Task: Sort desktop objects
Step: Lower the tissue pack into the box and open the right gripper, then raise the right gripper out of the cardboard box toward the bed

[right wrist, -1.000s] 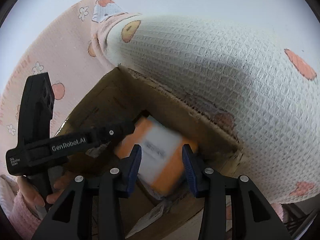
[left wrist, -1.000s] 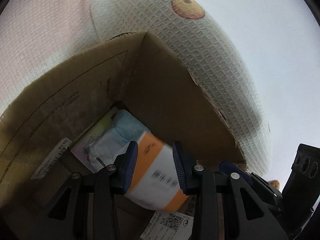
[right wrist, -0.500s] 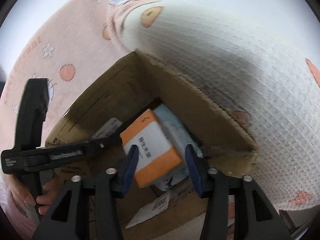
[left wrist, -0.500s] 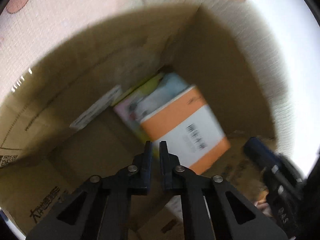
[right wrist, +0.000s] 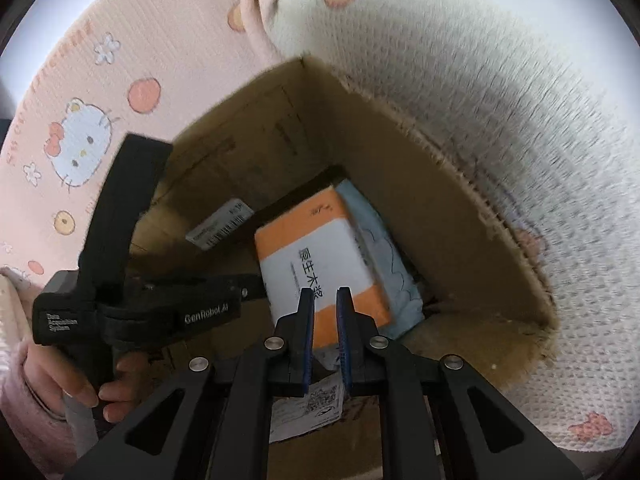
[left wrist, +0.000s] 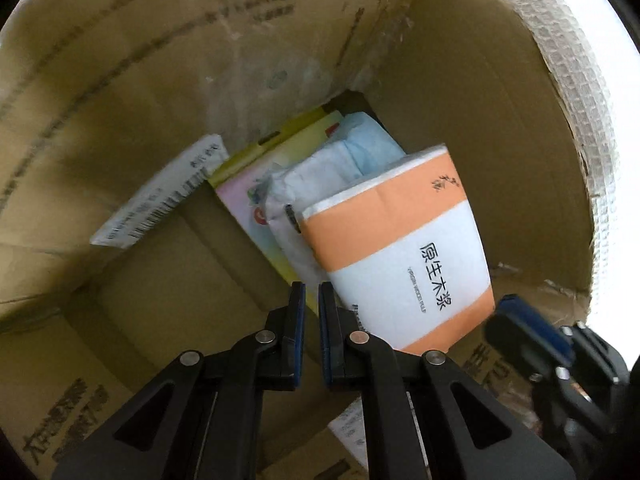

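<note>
An orange-and-white tissue pack (left wrist: 400, 264) (right wrist: 320, 248) lies tilted inside a cardboard box (left wrist: 160, 80) (right wrist: 420, 200), leaning on a blue-and-white soft pack (left wrist: 344, 160) (right wrist: 384, 248) and a colourful flat box (left wrist: 256, 184). My left gripper (left wrist: 312, 296) is low inside the box, just left of the tissue pack, shut with nothing in it. My right gripper (right wrist: 326, 294) hovers over the box above the tissue pack. Its jaws are closing to a narrow gap with nothing between them. It also shows blurred as the right gripper (left wrist: 528, 336) at the box's lower right.
A white shipping label (left wrist: 160, 200) (right wrist: 220, 228) sticks to the box's inner wall. The left gripper's black body (right wrist: 132, 308) is held by a hand (right wrist: 72, 384) in a pink sleeve. White waffle fabric (right wrist: 480, 100) and pink cartoon-print fabric (right wrist: 80, 140) surround the box.
Both grippers stood open around the tissue pack; now it rests in the box and both jaws have closed empty. The left gripper has sunk deeper into the box.
</note>
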Motion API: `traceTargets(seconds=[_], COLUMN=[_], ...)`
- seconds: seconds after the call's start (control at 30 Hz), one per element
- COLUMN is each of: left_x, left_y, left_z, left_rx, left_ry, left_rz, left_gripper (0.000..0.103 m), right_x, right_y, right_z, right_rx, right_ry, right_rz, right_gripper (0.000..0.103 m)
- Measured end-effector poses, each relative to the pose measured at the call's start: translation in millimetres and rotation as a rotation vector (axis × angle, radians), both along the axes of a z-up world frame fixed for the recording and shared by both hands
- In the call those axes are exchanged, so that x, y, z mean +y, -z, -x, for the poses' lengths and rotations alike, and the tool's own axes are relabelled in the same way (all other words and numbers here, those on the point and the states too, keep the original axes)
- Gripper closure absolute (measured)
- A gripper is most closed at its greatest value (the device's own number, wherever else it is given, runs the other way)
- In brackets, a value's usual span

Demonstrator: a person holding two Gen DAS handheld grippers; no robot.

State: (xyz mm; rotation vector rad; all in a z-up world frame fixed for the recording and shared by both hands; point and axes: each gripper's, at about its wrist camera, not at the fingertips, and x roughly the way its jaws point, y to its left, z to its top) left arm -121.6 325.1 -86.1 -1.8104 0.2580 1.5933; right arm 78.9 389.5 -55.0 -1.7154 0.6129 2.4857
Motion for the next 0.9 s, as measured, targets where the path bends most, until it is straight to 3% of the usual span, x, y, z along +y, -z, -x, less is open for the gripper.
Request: traceTargets(seconds=[0.3,0.5,0.53,0.6,0.63,0.67,0.8,0.83,0.9], left_x=[14.4,14.4,12.6,8.6,5.5,2.4,-14.6,-18.7,-31.8], left_y=[4.6,6.1,4.8,-0.8,-4.5,-7.8,-23.9,-27.6,-38.4], left_z=[-24.7,-30.9,-30.4,-30.2,-30.3,-30.6,-36.2,-38.3,-43.6], left_rx=[-0.079,-0.049,-0.036,0.023,0.069,0.100,0.124,0.124,0.158], left_ry=[0.053,0.049,0.039,0.019,0.004,-0.011,-0.025,-0.025,-0.030], left_rz=[-0.056,-0.049,-0.046,-0.021,0.009,0.019,-0.021,-0.030,-0.030], left_gripper=[0.097,0.097,0.094,0.075,0.056,0.047,0.045,0.044,0.043], right_x=[9.3,12.6,13.0,12.7,11.9,10.3,-2.4,-7.1,-14.9], right_y=[-1.9,-4.3,-5.6,-10.6,-13.2,-17.6,-37.0,-38.4,-46.1], right_z=[7.1,4.9,3.0,-2.2,-3.5,-6.8,-15.1,-14.7,-16.9], right_rx=[-0.036,-0.059,-0.061,-0.059,-0.058,-0.057,-0.035,-0.034,-0.036], right_ry=[0.008,0.004,0.007,0.017,0.021,0.026,0.012,0.010,0.019], right_rz=[-0.049,-0.066,-0.066,-0.075,-0.081,-0.090,-0.110,-0.111,-0.125], right_gripper=[0.094,0.094,0.094,0.094,0.094,0.094,0.093,0.088,0.067])
